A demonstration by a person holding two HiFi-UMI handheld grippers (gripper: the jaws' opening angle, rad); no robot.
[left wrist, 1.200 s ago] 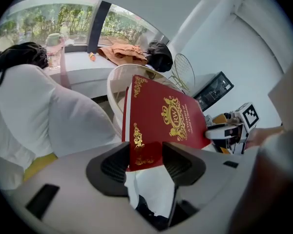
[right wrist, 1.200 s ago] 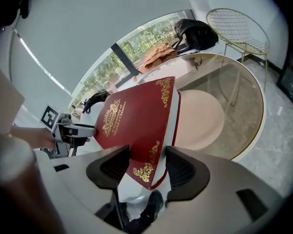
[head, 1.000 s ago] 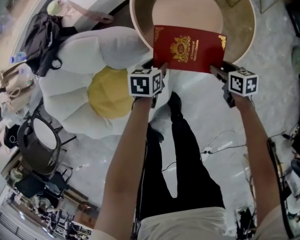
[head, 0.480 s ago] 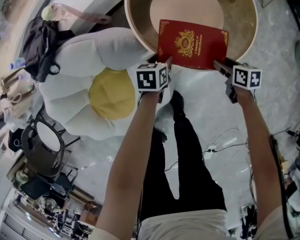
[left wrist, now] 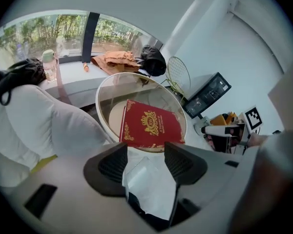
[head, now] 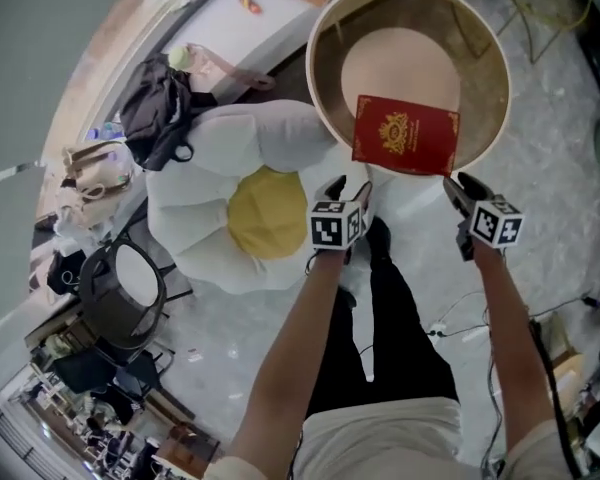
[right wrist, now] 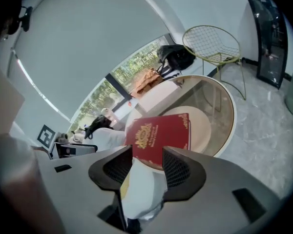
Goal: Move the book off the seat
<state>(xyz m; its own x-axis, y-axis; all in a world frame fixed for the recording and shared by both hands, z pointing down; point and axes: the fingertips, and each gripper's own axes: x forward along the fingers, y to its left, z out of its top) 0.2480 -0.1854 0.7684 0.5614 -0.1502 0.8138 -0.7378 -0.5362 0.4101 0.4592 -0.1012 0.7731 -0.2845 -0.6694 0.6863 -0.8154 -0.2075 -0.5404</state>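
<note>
Ahead of both tools, the book [head: 406, 135] lies flat and face up on the round glass tabletop [head: 477, 48], clear of either tool and off the seat [head: 230, 143]. Its near edge sits right at the rim closest to the tools; whether it overhangs, cannot tell. Red cover, gold crest in the middle, gold ornaments at the corners, and a line of gold lettering too small to read. It looks like a hardback, so I judge it stiff, moderately heavy for its size, and flat enough to carry level. The cover looks smooth and could slide in a light pinch. Best hold would be the two near corners, one tool per side, pads across the boards rather than on loose pages. With glass underneath, any repositioning wants a soft touch. Left tool [left wrist: 145, 157] holds nothing, its jaws opening, only pale cushion showing through the gap beyond. Right tool [right wrist: 147, 162] likewise holds nothing, its jaws closing on air, the book lying past them. The seat, a white flower-shaped cushion with a yellow centre, lies to the left tool's left, just beside the tabletop. I judge the move done.
</note>
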